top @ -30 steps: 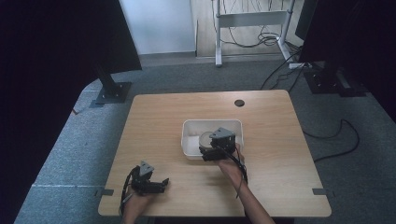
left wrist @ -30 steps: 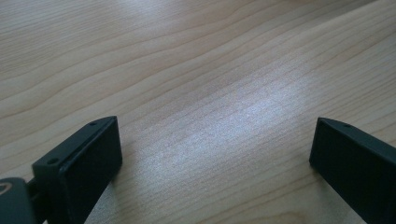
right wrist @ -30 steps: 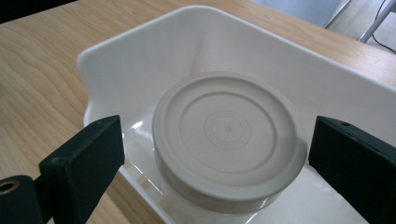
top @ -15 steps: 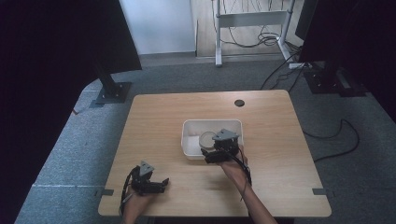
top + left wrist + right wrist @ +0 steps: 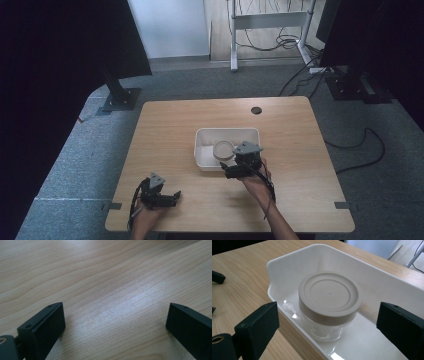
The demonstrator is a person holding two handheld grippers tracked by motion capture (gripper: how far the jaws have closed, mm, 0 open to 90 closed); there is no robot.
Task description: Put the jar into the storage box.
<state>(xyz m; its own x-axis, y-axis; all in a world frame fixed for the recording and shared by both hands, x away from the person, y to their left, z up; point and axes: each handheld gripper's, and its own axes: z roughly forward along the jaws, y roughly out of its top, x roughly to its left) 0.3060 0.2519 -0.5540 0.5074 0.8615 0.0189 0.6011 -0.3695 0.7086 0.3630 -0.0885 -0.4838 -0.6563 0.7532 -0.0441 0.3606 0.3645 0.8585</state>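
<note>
a clear jar [image 5: 329, 308] with a flat beige lid [image 5: 329, 295] stands upright inside a white tray [image 5: 372, 277] near the middle of the wooden table [image 5: 290, 120]. in the high view the jar [image 5: 223, 149] sits toward the middle of the tray [image 5: 202, 150], nearer its front wall than its back one. the right gripper [image 5: 235, 169] hangs at the tray's near right corner, held in a hand [image 5: 256, 185] that comes in from the bottom edge, with its grey three-cornered plate on top. in the right gripper view its two black jaws are spread wide, one low at the left over the table just outside the tray's near wall, the other low at the right over the tray floor. the jar stands ahead of them and between their lines, closer to the left jaw's side, and neither jaw touches the jar or the lid. the lid is seated on the jar. the left gripper [image 5: 165, 197] rests near the front left corner of the table, well apart from the tray and the jar. in the left gripper view its jaws also stand wide apart, close above bare wood, with nothing between them.
</note>
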